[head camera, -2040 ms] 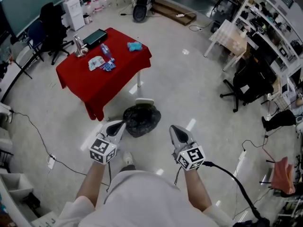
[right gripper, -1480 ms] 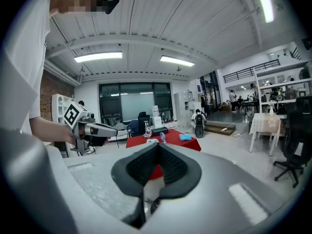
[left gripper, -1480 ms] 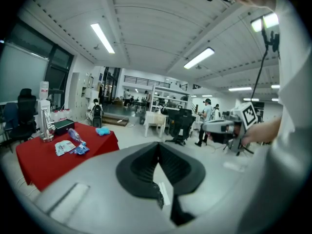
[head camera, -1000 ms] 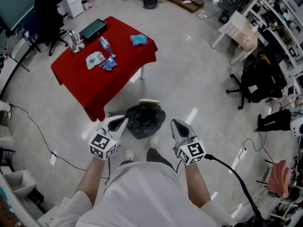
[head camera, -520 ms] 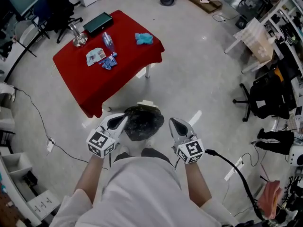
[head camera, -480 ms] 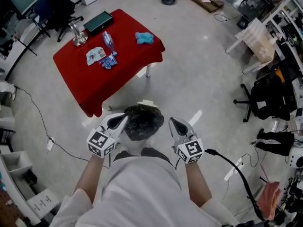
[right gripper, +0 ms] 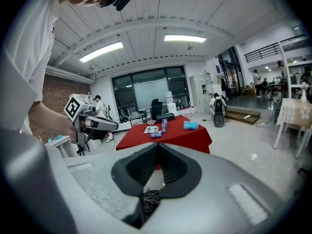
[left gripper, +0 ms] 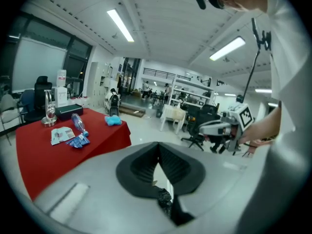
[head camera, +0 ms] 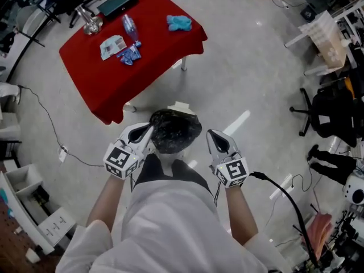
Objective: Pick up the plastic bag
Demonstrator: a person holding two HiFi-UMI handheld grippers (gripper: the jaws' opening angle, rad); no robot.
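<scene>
Black plastic bag (head camera: 173, 131) sits on the floor (head camera: 250, 67), crumpled into a rounded heap, just off the near corner of the desk (head camera: 153, 58) with the red cloth. A white block (head camera: 182, 107) lies against the bag's far side.

Left hand-held gripper (head camera: 148, 133) hangs just beside the bag's left edge, right hand-held gripper (head camera: 211, 135) near its right edge — the bag lies between the two. I read both sets of jaws as pressed together with nothing clamped; each gripper view only shows a scrap of black crinkled plastic past the tips.

On the desk, well away from the bag — a bottle (head camera: 129, 25), a blue cloth (head camera: 180, 21), a dark case (head camera: 116, 3).
</scene>
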